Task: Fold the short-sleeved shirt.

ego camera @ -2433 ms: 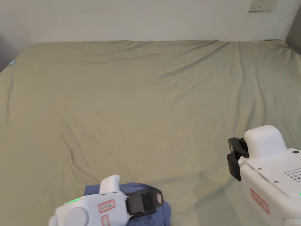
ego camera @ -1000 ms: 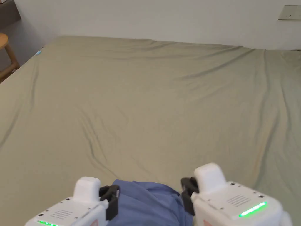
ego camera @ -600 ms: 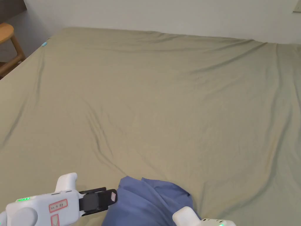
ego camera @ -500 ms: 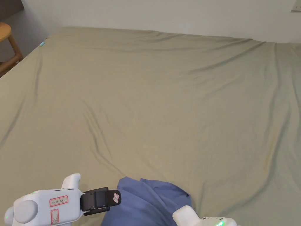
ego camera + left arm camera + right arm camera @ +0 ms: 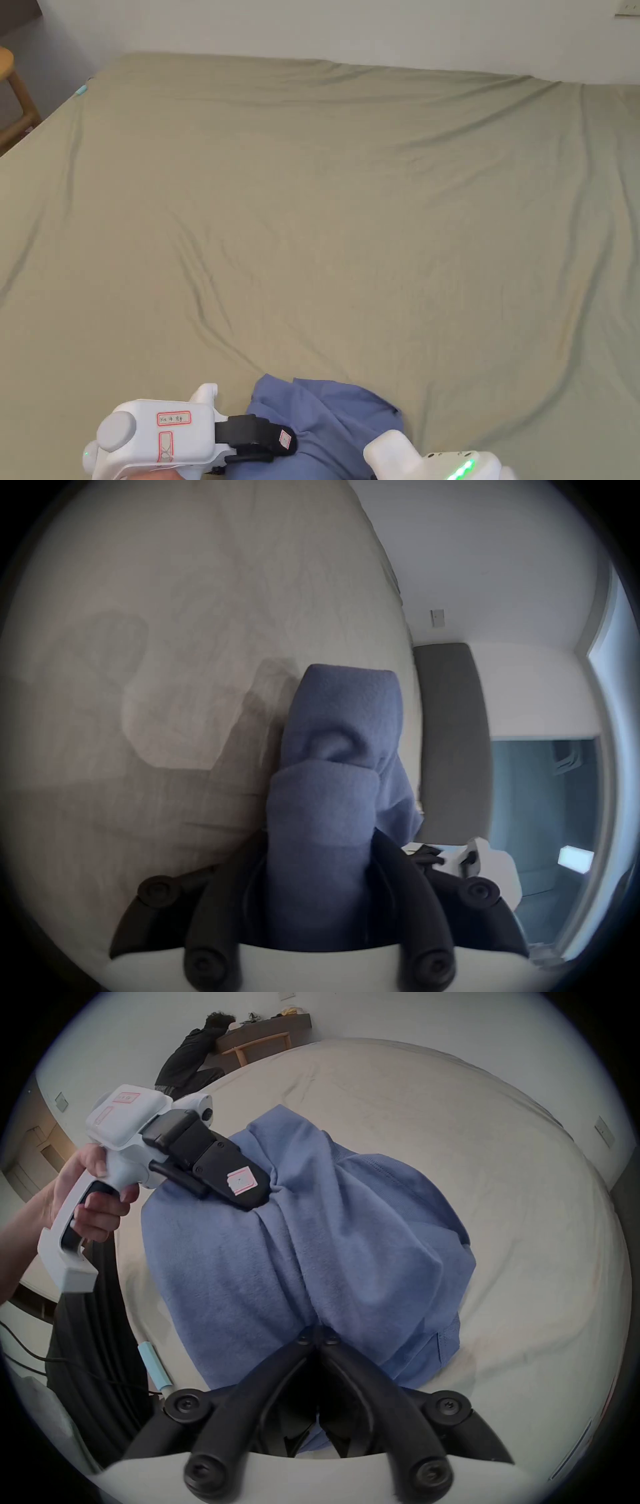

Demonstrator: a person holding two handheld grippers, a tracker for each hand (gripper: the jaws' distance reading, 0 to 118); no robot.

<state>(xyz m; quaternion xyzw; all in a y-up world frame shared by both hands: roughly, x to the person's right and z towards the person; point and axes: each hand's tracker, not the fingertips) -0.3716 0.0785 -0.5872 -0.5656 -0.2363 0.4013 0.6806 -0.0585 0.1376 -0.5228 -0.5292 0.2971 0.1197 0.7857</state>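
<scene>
Beyond the jaws of both grippers the bed sheet (image 5: 350,206) lies open up to the wall (image 5: 350,28). Only the bunched blue shirt (image 5: 331,419) stands between them, and a wooden stool (image 5: 15,109) is far off at the left.

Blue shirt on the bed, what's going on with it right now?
A person is working the blue shirt with a gripper in each hand. It lies bunched in a heap at the near edge of the bed, not yet spread flat or folded. The left gripper is clamped on a bunch of the fabric at one side, and the right gripper is pinched shut on the fabric nearer the person.
</scene>
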